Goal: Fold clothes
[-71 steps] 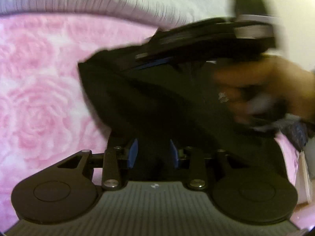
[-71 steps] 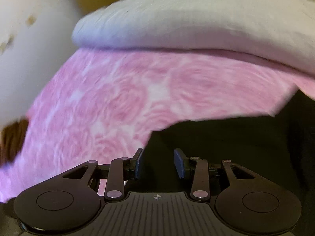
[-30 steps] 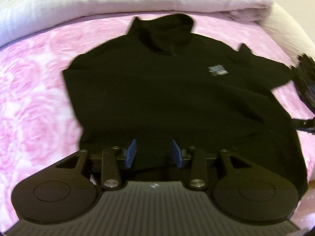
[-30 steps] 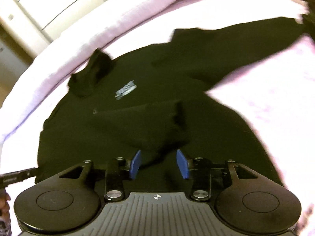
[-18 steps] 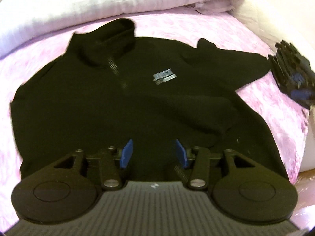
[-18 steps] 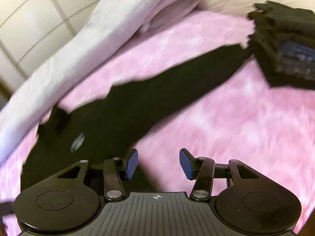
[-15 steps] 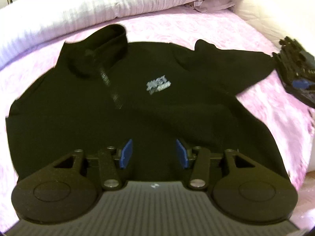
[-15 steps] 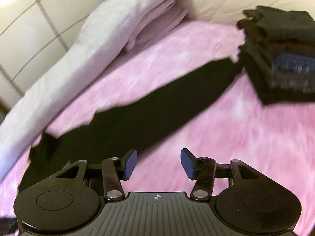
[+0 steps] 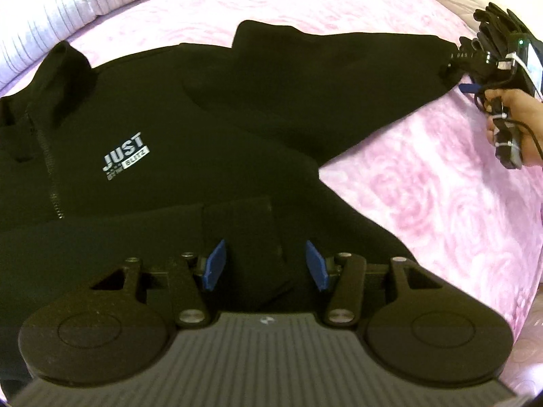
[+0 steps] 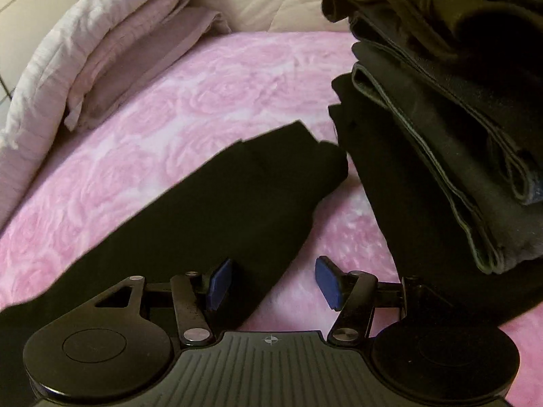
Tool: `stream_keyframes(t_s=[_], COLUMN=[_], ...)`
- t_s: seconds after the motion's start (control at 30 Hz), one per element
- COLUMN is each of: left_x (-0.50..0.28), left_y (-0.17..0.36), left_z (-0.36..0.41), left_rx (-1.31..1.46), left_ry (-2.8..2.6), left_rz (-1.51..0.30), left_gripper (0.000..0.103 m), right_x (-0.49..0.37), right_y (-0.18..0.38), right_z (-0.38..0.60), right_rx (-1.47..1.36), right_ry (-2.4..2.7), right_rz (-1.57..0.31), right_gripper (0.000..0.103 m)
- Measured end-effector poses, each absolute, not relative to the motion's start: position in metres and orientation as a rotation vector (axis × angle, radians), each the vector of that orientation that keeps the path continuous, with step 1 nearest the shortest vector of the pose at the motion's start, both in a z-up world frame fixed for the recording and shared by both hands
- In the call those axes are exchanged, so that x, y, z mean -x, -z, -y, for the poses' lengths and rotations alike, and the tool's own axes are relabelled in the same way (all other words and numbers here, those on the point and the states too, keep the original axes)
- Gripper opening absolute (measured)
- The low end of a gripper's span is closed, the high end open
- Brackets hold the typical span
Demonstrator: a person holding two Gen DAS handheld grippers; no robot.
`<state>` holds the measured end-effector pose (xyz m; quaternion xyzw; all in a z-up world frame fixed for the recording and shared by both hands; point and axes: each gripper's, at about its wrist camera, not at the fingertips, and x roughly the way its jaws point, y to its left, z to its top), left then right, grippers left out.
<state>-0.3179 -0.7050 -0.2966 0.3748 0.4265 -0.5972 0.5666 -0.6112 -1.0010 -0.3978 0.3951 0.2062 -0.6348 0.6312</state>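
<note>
Black fleece jacket [image 9: 210, 125] lies front-up on the pink rose bedspread [image 9: 441, 183], its zip and "JUST BLITZ" logo [image 9: 125, 151] showing. One sleeve [image 9: 339, 78] stretches out toward the bed's far right edge; the other sleeve's cuff [image 9: 241, 234] lies folded across the chest. Left gripper [image 9: 264, 264] hovers spread over that cuff, pinching nothing. Right gripper [image 10: 271, 283] is spread too, low over the outstretched sleeve [image 10: 217, 210], its left finger above the cloth. Just beside the sleeve end stands a stack of folded dark clothes [image 10: 448, 118]. A pale quilt [image 10: 101, 51] lies along the far edge.
</note>
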Motion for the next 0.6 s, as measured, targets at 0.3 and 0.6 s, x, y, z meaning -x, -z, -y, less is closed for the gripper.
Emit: stream_keyframes(t_s=[0.3,0.6], left_x=[0.291,0.176], left_y=[0.273,0.237], left_z=[0.687,0.592], left_rx=[-0.776,-0.653], left_ry=[1.336,1.093], left_rz=[-0.978,-0.958], left_gripper=[0.048,0.049], right_x=[0.564,0.335], right_y=[0.328,0.249], right_z=[0.987,0.767], right_rx=[-0.686,-0.04], right_ry=[1.285,0.592], right_rz=[-0.45,-0.354], right_gripper=[0.006,0.006])
